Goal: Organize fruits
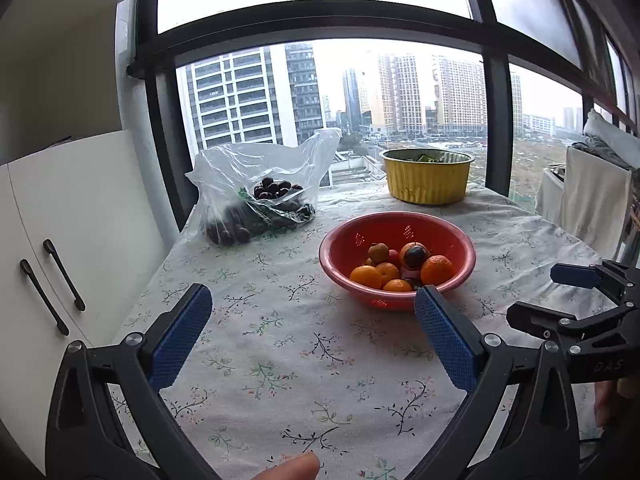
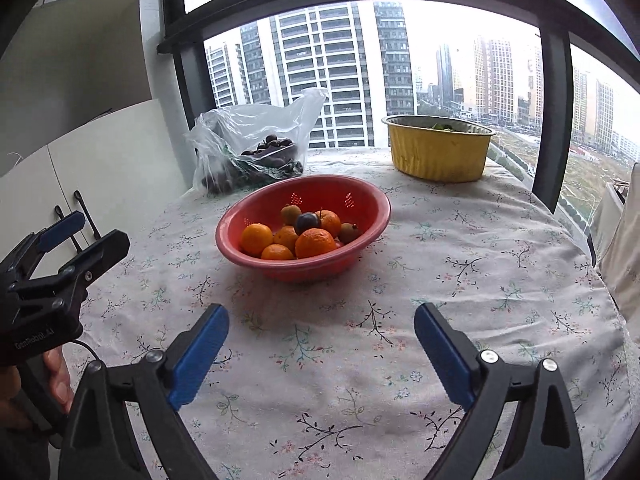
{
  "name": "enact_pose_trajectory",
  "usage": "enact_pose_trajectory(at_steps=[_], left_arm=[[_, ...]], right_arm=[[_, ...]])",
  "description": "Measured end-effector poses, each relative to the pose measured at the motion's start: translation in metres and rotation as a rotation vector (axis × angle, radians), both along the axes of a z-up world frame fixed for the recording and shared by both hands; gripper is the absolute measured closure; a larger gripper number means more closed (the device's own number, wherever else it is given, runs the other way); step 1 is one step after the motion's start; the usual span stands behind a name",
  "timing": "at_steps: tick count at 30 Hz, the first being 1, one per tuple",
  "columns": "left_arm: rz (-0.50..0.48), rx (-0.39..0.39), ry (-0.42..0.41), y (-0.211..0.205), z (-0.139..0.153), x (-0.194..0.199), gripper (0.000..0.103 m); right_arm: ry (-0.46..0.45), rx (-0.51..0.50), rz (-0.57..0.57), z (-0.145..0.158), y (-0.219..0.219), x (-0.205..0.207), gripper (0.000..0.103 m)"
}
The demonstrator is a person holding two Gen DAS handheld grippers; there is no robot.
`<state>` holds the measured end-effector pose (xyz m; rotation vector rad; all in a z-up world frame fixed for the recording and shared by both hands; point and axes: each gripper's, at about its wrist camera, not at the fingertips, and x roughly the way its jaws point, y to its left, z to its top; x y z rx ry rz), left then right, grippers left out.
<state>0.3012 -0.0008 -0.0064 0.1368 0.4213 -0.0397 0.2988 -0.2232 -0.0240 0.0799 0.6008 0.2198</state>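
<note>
From your left wrist camera, your left gripper (image 1: 312, 308) hangs over the table (image 1: 280, 360) with its blue pads spread wide and nothing between them. The table wears a white cloth printed with small flowers and twigs. A red bowl (image 1: 348, 248) sits ahead and a little right, holding oranges (image 1: 437, 269), a dark plum and small brownish fruits. Behind it to the left lies a clear plastic bag (image 1: 256, 184) of dark fruit; farther back, near the window (image 1: 360, 92), stands a yellow tub (image 1: 426, 180). White cupboards (image 1: 80, 220) with black handles line the left side, and tower blocks fill the glass. Your right gripper (image 1: 560, 292) shows at the right edge, also spread apart. From your right wrist camera, your right gripper (image 2: 320, 320) is wide apart and empty above bare cloth, with the red bowl (image 2: 360, 200) straight ahead, well clear of the pads. The bag (image 2: 248, 140) lies beyond it to the left, the yellow tub (image 2: 440, 156) to the right, by the window. Your left gripper (image 2: 84, 228) enters at the left edge.
</note>
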Motion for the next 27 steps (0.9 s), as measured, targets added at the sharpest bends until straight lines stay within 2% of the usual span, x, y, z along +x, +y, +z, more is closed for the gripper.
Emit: enact_pose_trajectory(at_steps=[4, 9, 18, 27], left_arm=[[-0.002, -0.028, 0.027, 0.003, 0.001, -0.016, 0.000], [0.012, -0.044, 0.064, 0.002, 0.000, -0.017, 0.000], [0.066, -0.077, 0.176, 0.001, -0.025, -0.010, 0.000], [0.090, -0.077, 0.242, -0.002, -0.044, -0.003, 0.000]], right_arm=[[-0.011, 0.029, -0.023, 0.004, -0.002, -0.008, 0.005], [-0.011, 0.048, -0.046, 0.007, -0.005, -0.018, 0.004], [0.026, -0.018, -0.122, 0.004, -0.007, -0.032, 0.004], [0.056, -0.087, -0.180, 0.003, -0.011, -0.042, 0.004]])
